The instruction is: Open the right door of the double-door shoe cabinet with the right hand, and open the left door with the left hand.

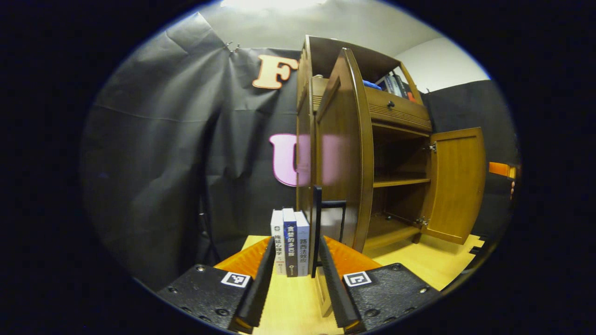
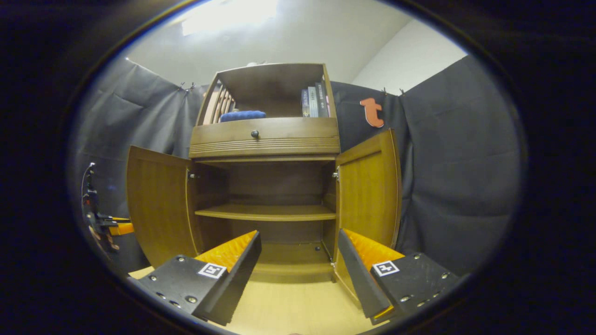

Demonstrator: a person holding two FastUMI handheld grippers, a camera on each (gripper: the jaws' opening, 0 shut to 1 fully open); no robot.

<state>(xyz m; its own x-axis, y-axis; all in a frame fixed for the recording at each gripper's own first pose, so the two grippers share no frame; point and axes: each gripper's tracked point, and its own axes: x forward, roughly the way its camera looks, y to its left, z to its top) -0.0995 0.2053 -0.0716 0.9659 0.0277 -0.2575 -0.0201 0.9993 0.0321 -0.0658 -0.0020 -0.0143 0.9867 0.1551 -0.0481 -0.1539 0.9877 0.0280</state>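
The wooden shoe cabinet (image 2: 265,139) stands with both doors swung wide. In the right gripper view its left door (image 2: 158,204) and right door (image 2: 370,195) show their inner faces. My right gripper (image 2: 299,235) is open in front of the bare lower compartment, touching nothing. In the left gripper view I see the cabinet from its left side, with the left door (image 1: 344,139) nearly edge-on and the right door (image 1: 458,181) farther off. My left gripper (image 1: 296,242) is open beside the left door's outer face, holding nothing. It also shows as the left gripper (image 2: 100,223) past the left door.
Three upright books (image 1: 289,242) and a black frame (image 1: 317,228), perhaps a bookend, stand on the light wooden table (image 1: 288,302) just ahead of my left fingers. The cabinet has one inner shelf (image 2: 265,212), a knobbed drawer (image 2: 254,134), and a blue item (image 2: 242,115) with books (image 2: 314,102) on top.
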